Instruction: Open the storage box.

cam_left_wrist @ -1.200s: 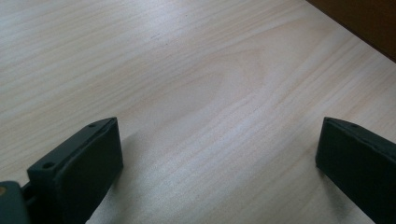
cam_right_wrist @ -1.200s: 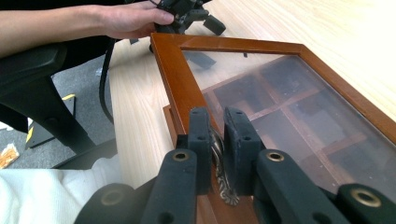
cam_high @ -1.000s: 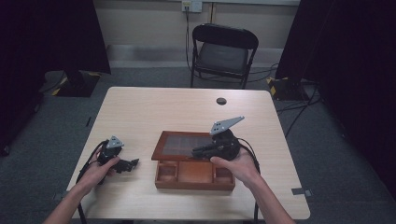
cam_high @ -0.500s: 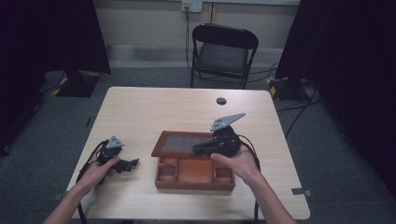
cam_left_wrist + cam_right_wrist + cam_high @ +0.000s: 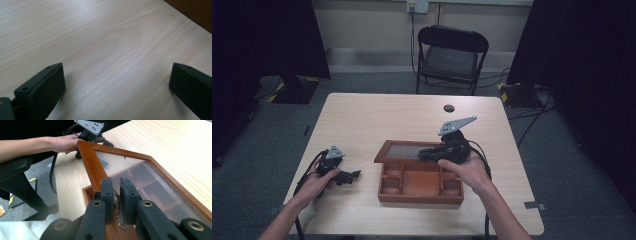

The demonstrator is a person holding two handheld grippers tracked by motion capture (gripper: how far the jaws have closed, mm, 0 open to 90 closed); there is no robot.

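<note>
Centrally on the pale table point(image 5: 412, 112) sits a wooden compartment box point(image 5: 421, 181), its glass lid point(image 5: 140, 173) raised. Right gripper point(image 5: 116, 188) pinches the lid's brass clasp point(image 5: 117, 206). Left gripper point(image 5: 115, 82) rests apart, jaws wide, empty.

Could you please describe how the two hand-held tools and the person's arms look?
Both are black two-jaw tools. The left tool and right tool each carry a grey three-cornered plate with small holes, and a black cable trails from each. The flat black rectangular fingers have small round holes near the ends, and round bolts mark the joints below. The forearms are bare; no sleeves show.
</note>
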